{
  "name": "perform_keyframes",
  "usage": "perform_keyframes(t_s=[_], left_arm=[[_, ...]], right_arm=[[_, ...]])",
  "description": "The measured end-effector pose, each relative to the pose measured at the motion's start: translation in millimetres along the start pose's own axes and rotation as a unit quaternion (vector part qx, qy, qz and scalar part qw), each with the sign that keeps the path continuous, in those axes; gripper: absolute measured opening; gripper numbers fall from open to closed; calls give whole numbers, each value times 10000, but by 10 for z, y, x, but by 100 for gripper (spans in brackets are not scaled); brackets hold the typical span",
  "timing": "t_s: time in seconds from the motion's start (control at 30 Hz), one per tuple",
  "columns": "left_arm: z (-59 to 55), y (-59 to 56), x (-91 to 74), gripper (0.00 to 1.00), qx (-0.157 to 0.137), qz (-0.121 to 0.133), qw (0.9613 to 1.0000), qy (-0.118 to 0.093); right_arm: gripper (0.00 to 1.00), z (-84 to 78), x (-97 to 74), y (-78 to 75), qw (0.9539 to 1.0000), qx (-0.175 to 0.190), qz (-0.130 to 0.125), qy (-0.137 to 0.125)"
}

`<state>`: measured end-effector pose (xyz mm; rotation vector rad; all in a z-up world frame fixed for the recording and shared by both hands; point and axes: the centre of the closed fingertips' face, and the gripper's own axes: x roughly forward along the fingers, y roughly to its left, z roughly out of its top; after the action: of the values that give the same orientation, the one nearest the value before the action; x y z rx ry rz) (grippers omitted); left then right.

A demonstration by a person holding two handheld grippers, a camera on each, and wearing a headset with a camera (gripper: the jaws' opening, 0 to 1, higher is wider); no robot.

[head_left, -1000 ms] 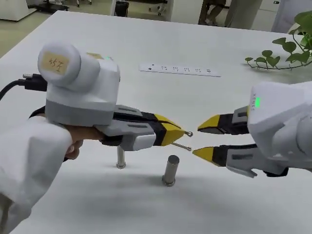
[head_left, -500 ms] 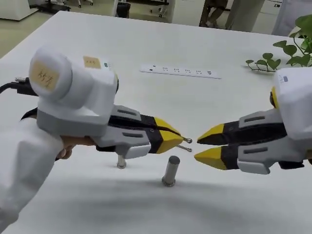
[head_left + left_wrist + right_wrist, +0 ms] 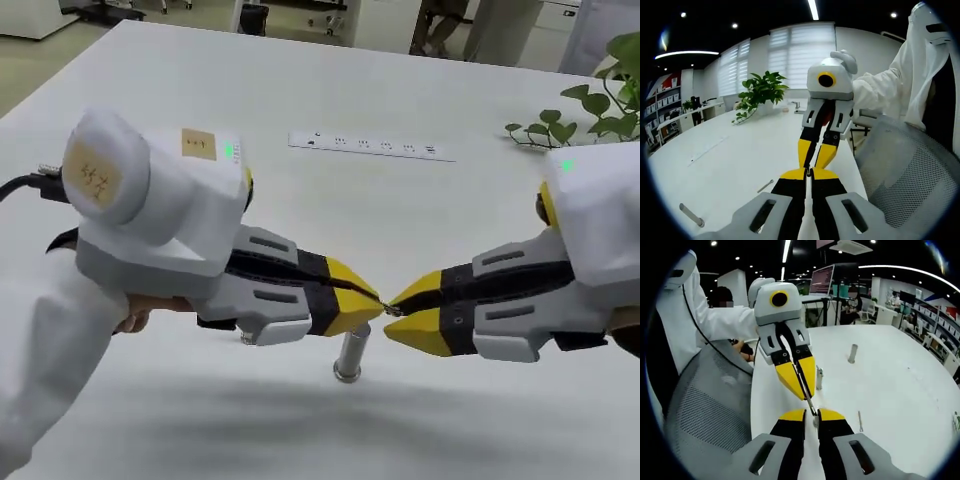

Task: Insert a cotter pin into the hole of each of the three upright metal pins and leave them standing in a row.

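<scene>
The white workbench (image 3: 300, 90) is my stage, and I've brought both tools nose to nose above it rather than down at the work. I read this as a mid-air regrip, not an insertion. The left gripper (image 3: 372, 303) has its jaws pressed together on the cotter pin (image 3: 810, 402), which pokes out past its yellow tips. The right gripper (image 3: 396, 310) meets it head-on, jaws drawn in around the pin's free end. From here I can't judge how firm that second pinch is. Holding it from both ends lets me turn the pin to line up with a hole before I commit. Just below the meeting point stands the nearest metal pin (image 3: 350, 352), upright and not touched by either tool, which keeps the trip down short. A second metal pin (image 3: 853, 353) stands farther off, also upright. A spare cotter pin (image 3: 859, 421) lies flat on the bench near the standing pins.
</scene>
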<state>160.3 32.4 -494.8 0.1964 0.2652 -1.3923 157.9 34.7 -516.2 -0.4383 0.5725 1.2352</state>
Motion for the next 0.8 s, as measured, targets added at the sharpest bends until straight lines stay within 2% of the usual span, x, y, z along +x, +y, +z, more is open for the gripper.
perform_keyframes(t_s=[0.17,0.33,0.5,0.6,0.7,0.73,0.77,0.8], left_arm=[[17,-50,-9,0,25,-96,9999,-63],[-18,-86,-7,0,99,-177,9998,21],[-53,-117,0,0,66,-232,9997,27],[-62,-165,0,0,-63,-337,9994,0],[-50,-174,-6,0,-111,-341,9993,-84],[-48,-153,-5,0,-44,-273,9996,-93],[-54,-132,-7,1,-12,-222,9997,-72],[-82,-104,-9,4,-110,-173,9998,-5]], right_arm=[[0,-4,9,46,9999,-80,128,10],[0,-27,-6,86,9994,-243,239,92],[0,-38,-35,106,9990,-312,279,129],[0,-41,-67,169,9980,-461,405,170],[0,-28,-82,181,9972,-610,382,188],[0,-34,-87,171,9966,-699,361,227],[0,-37,-90,163,9963,-752,341,252],[0,-44,-95,149,9962,-770,314,272]])
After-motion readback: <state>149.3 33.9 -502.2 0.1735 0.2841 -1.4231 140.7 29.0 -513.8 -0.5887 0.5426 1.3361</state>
